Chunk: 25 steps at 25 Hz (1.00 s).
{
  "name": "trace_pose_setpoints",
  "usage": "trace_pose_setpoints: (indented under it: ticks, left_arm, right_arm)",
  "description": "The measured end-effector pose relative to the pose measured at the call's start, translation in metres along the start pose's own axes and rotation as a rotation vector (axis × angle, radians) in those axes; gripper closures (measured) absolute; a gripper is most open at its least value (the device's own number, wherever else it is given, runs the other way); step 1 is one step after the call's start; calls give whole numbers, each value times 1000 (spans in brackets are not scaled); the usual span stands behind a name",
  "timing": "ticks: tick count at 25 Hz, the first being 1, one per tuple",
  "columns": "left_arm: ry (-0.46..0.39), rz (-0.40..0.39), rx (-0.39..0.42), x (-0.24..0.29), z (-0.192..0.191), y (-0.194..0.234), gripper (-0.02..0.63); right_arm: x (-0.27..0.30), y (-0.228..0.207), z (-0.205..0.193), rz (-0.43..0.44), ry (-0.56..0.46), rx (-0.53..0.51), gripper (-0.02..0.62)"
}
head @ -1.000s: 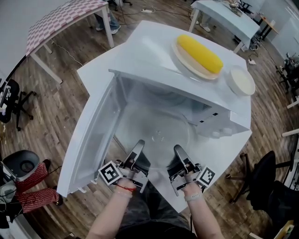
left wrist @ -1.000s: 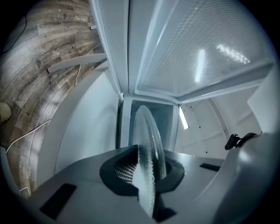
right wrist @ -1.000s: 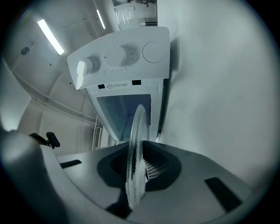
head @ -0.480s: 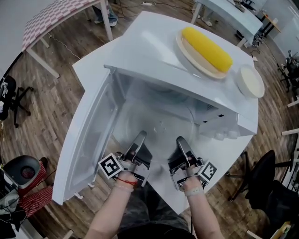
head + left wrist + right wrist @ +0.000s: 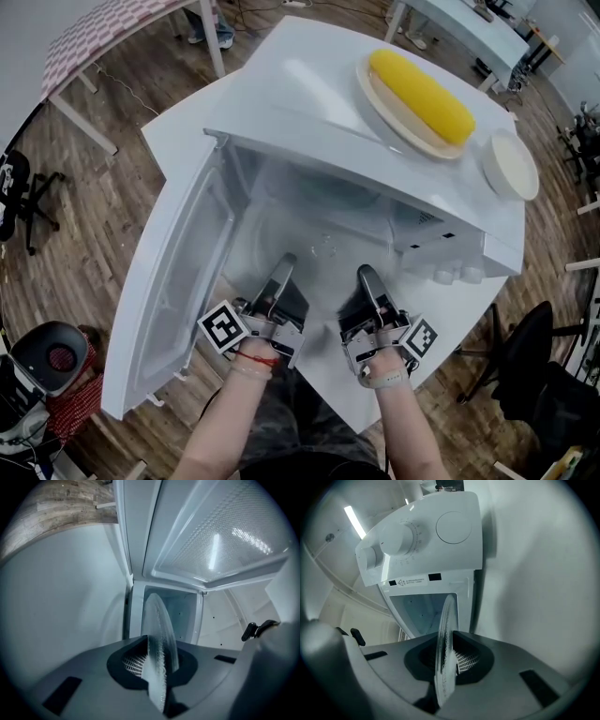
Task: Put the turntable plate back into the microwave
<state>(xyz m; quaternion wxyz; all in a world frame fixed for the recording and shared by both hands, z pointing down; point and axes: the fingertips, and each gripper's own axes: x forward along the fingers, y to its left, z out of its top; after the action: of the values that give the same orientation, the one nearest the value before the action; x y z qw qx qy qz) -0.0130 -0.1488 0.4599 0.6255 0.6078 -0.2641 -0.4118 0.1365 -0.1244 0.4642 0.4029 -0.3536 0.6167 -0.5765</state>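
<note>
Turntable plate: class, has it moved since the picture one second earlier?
Yes. Against the microwave's knobs, the turntable plate, held by the left gripper and right gripper, has slid deeper into the cavity.

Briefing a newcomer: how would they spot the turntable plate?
Find the white microwave, door open. At its mouth the left gripper and right gripper clamp the turntable plate. Unlike the corn plate and white dish on top, it's clear glass.

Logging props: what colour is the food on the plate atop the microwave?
The food is bright yellow; the head view shows it best.
</note>
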Motion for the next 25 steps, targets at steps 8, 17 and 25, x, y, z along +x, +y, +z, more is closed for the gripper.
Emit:
trace_pose_setpoints:
  ticks: [8, 17, 25]
  left_arm:
    - [-8, 22, 8, 7, 2, 2, 574]
    - [-13, 39, 16, 11, 2, 4, 574]
    - [-35, 39, 18, 13, 5, 4, 574]
  right_arm:
    - [5, -5, 5, -6, -15, 20, 554]
    - [7, -3, 8, 14, -54, 50, 554]
    - [-3, -1, 5, 18, -95, 67, 551]
